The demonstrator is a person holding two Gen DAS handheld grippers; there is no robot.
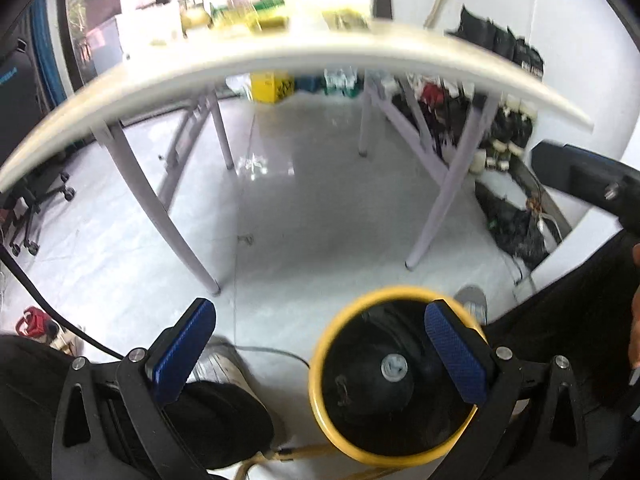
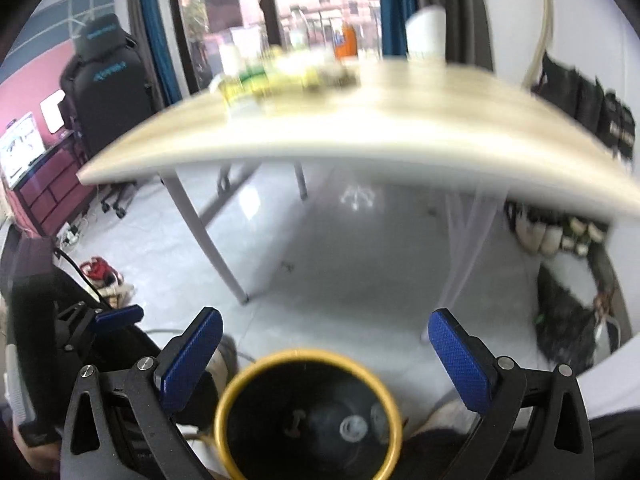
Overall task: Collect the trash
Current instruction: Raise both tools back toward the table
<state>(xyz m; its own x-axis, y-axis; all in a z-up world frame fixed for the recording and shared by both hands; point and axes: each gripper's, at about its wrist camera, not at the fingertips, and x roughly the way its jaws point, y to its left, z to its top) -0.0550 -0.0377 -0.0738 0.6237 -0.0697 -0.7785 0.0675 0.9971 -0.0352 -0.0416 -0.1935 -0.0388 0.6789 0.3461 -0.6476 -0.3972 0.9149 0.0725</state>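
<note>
A round bin with a yellow rim (image 1: 320,376) and black inside stands on the floor below me; it also shows in the right wrist view (image 2: 228,400). Small pieces lie at its bottom (image 2: 354,428). My left gripper (image 1: 320,356) is open and empty, its right finger over the bin's rim. My right gripper (image 2: 326,360) is open and empty above the bin. Blurred yellow and green trash items (image 2: 280,76) lie on the white table (image 2: 400,128), also seen in the left wrist view (image 1: 256,16).
The table's grey legs (image 1: 160,208) stand on a pale tiled floor. A black office chair (image 2: 108,80) is at the left. Dark bags and clutter (image 1: 516,232) line the right wall. A cable (image 1: 60,316) runs across the floor at left.
</note>
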